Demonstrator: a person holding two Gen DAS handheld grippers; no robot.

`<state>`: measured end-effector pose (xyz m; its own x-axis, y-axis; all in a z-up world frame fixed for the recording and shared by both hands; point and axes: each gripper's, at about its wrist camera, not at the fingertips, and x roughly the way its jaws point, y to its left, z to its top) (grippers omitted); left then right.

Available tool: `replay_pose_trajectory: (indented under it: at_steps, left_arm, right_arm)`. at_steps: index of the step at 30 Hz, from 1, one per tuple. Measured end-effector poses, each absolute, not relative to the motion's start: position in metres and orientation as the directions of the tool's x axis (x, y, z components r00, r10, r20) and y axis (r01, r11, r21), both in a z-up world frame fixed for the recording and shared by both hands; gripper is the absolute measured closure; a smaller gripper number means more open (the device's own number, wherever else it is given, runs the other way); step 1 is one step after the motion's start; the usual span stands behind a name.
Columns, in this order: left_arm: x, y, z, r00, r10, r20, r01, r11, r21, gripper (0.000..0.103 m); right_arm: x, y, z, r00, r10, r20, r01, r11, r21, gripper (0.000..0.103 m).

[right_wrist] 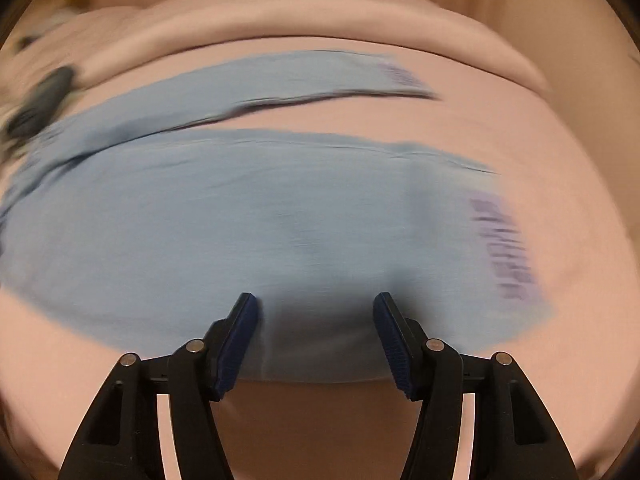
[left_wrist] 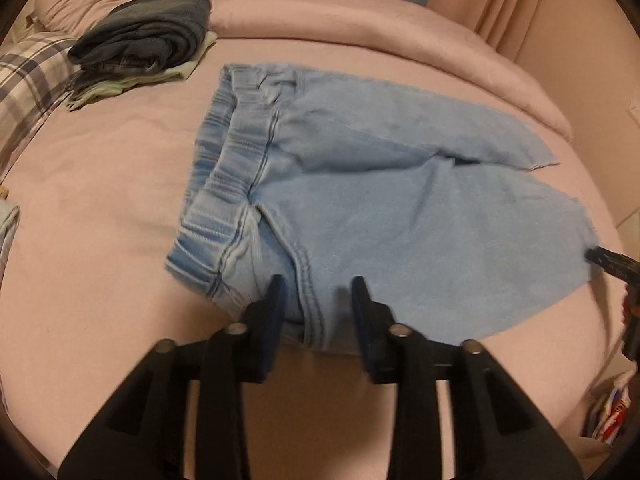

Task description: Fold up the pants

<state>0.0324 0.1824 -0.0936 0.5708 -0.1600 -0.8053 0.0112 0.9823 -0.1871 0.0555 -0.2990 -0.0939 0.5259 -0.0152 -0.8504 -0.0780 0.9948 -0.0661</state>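
Light-blue denim pants (left_wrist: 360, 184) spread flat on pink bed sheet (left_wrist: 100, 184), still unfolded: waistband (left_wrist: 224, 184) toward the left of the left wrist view, two legs running off to the right, so long axis lying left to right across the bed, with a narrow gap of sheet between the legs further out. Step in hand, by the look of it: laying out finished, lengthwise fold not yet started. Left gripper (left_wrist: 318, 292) hanging just above the near edge beside the side seam below the waistband, jaws parted moderately, nothing pinched between the pads. Right gripper (right_wrist: 316, 308) over the near edge of the nearer leg, jaws likewise apart and empty; view badly smeared, hems (right_wrist: 504, 248) only dimly readable. Next move probably calling for both grippers pinching the near edge, one by the waistband and one down the leg, then carrying that leg over onto the far leg. Stack of dark folded clothes (left_wrist: 144, 40) well apart, near the plaid pillow (left_wrist: 28, 76).
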Motion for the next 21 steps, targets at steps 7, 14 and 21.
replay_pose_trajectory:
  at_steps: [7, 14, 21]
  left_arm:
    - [0.106, 0.160, -0.046, 0.674, -0.166, -0.720, 0.109, 0.986, -0.126, 0.024]
    - [0.208, 0.199, -0.057, 0.617, -0.117, -0.778, 0.046, 0.993, -0.113, 0.024]
    - [0.263, 0.221, -0.078, 0.527, -0.141, -0.838, 0.080, 0.990, -0.117, 0.025]
  right_arm:
    - [0.126, -0.211, -0.055, 0.556, 0.322, -0.766, -0.402, 0.911, 0.092, 0.043]
    - [0.224, -0.102, -0.053, 0.476, 0.405, -0.780, -0.619, 0.785, 0.030, 0.043]
    - [0.304, -0.053, -0.069, 0.419, 0.368, -0.830, -0.707, 0.706, -0.044, 0.043]
